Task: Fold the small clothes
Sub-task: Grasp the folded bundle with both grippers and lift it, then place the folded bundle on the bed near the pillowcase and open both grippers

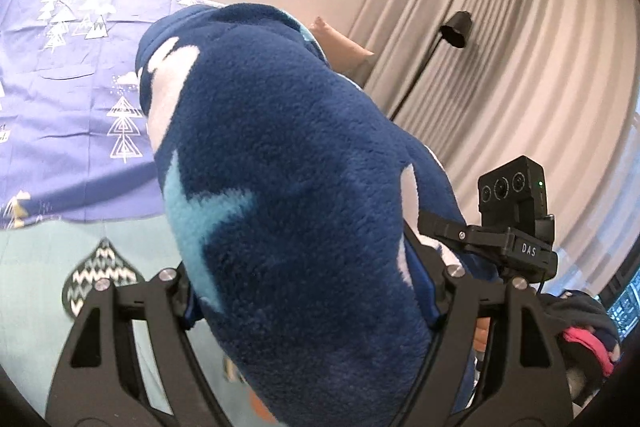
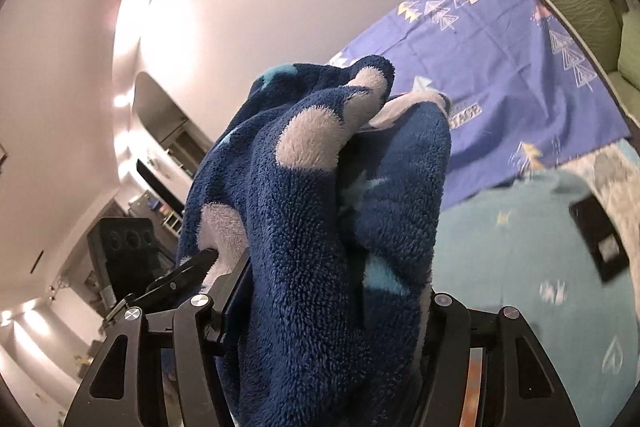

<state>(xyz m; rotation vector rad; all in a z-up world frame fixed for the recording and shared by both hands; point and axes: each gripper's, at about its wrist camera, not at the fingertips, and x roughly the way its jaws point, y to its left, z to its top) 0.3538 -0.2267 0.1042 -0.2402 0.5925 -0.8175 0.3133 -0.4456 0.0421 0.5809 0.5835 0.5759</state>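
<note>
Fleece garment point(image 1: 288, 187): dark blue and fluffy, with white blobs and light blue star shapes; it is lifted off the bed and bunched between the jaws of both grippers, filling most of each wrist view.
Left gripper point(image 1: 312, 307): its jaws stand fairly wide, closed on a thick wad of the fleece; the fingertips themselves are buried in the cloth.
Right gripper point(image 2: 328, 311): clamped on another thick fold of the same fleece, jaws somewhat apart around the bulk; the tips are hidden by the pile here too.
Garment shape: in the right wrist view it rises in crumpled folds above the jaws; in the left wrist view it swells as one broad rounded mass.
Right gripper seen from the left: its black body with three round lenses and a small green light shows just beside the fleece.
Hand point(image 1: 592, 331): in a dark glove with a pink band, at the lower right of the left wrist view.
Purple sheet point(image 1: 72, 99): printed with white trees and clouds, spread flat on the bed beyond the garment.
Teal cover point(image 2: 520, 251): light blue-green bedding with small motifs, nearer than the purple sheet and below the garment.
Curtain point(image 1: 500, 47): grey-beige, pleated, at the right of the left wrist view.
Floor lamp point(image 1: 454, 29): black shade on a thin pole, in front of the curtain.
Green cushion point(image 2: 580, 7): at the far edge of the bed in the right wrist view.
</note>
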